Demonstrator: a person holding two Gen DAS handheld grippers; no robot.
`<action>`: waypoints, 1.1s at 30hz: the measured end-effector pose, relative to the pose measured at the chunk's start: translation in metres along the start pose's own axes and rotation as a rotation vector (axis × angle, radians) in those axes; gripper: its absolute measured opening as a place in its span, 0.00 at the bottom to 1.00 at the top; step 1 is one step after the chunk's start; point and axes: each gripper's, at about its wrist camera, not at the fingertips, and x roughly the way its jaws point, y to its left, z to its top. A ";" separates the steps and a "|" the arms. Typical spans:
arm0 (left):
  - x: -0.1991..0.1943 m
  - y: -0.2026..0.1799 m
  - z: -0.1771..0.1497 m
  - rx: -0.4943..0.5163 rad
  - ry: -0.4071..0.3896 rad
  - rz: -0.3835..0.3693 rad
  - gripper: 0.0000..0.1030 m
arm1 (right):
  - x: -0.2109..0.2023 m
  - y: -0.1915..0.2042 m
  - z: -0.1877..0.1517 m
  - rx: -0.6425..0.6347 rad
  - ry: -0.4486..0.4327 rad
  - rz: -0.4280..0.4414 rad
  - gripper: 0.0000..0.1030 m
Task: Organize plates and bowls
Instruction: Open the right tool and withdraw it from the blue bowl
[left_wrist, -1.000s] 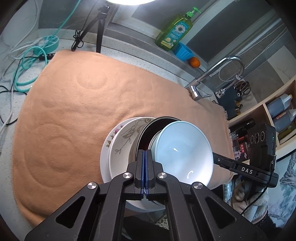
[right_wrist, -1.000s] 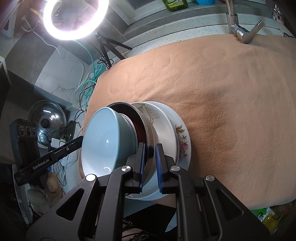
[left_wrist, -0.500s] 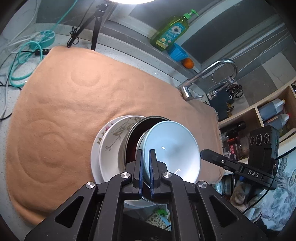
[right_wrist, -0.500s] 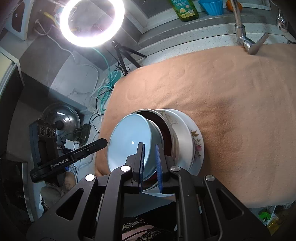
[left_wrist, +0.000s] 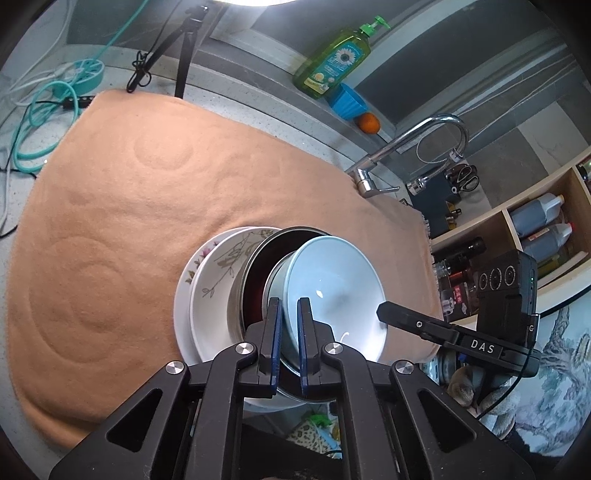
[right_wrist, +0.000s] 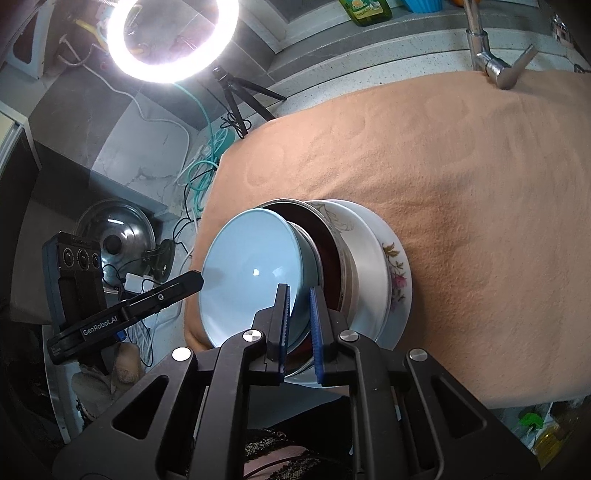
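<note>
A stack of dishes stands near the front edge of the orange mat: a floral plate at the bottom, a white leaf-patterned plate, a steel bowl with a dark red inside, and a pale blue bowl on top. My left gripper is shut on the near rim of the pale blue bowl. My right gripper is shut on the same bowl's rim from the other side. The stack shows tilted in both views.
A faucet stands at the mat's far right edge. Green dish soap, a blue cup and an orange sit on the sill. A ring light tripod and cables lie far left. Shelves with bottles are right.
Both grippers moved from the steel bowl's edge to the pale blue bowl's rim. The left jaws, closed flat before, now stand slightly apart around that rim. The view has pulled back a little.
</note>
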 end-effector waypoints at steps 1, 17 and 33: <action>0.000 0.000 0.000 -0.001 -0.001 0.001 0.04 | 0.001 -0.001 0.000 0.003 0.000 0.002 0.10; -0.020 -0.017 -0.009 0.121 -0.047 0.123 0.10 | -0.023 0.025 -0.010 -0.126 -0.070 -0.088 0.13; -0.049 -0.036 -0.026 0.192 -0.167 0.261 0.54 | -0.062 0.059 -0.031 -0.264 -0.234 -0.246 0.62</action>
